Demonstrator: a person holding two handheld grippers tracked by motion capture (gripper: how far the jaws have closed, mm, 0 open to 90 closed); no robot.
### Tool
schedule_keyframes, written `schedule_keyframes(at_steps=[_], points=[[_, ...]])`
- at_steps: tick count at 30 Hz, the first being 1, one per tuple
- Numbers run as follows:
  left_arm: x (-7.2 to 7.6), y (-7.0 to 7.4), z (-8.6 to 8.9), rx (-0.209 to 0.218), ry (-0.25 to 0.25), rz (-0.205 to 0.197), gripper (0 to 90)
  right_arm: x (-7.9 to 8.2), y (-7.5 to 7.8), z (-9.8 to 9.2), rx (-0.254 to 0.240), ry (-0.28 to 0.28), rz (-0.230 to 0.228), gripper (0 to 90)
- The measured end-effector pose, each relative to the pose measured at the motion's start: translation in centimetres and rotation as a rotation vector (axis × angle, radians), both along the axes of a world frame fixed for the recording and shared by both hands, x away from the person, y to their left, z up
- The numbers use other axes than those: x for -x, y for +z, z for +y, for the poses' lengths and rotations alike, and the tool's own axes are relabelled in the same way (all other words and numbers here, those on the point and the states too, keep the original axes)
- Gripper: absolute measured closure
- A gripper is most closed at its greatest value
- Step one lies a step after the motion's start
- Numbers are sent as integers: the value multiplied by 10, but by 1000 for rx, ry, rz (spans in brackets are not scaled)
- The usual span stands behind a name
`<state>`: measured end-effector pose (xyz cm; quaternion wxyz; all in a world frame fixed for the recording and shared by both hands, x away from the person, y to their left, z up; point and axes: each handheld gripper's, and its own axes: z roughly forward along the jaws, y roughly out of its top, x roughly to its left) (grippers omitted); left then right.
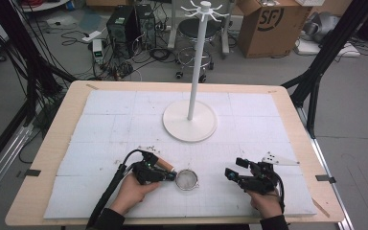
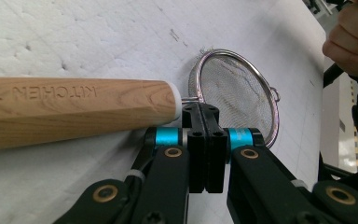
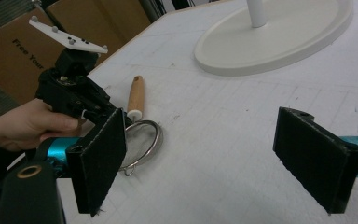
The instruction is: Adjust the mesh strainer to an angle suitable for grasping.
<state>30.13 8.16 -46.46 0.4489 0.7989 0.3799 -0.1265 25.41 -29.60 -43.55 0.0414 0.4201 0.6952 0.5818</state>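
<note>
Resting on the white-padded bench (image 1: 100, 139), a white stand (image 1: 190, 120) rises behind a small wire strainer (image 1: 187, 179) that lies flat near the front edge. The left tongs (image 1: 171, 176) are clenched on the thin neck between its wooden handle (image 2: 74, 109) and mesh bowl, while the right tongs (image 1: 229, 173) hover nearby, released and holding nothing.

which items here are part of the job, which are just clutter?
In the job:
- strainer, wooden handle, lying on the mat
- left gripper, shut at the strainer's neck
- right gripper, open, nothing between its jaws

Lying about:
- white hook stand
- cardboard box
- stool
</note>
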Motion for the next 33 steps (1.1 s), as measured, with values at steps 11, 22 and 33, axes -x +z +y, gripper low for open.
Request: schedule_keyframes(at_steps=[11, 22, 33], points=[[0, 0, -4, -8, -17, -8, 898, 5, 1, -5, -3, -15, 5, 165], [-2, 0, -14, -5, -34, -8, 898, 11, 1, -10, 6, -33, 1, 165], [-5, 0, -27, -8, -67, -9, 898, 21, 1, -21, 1, -70, 5, 165]])
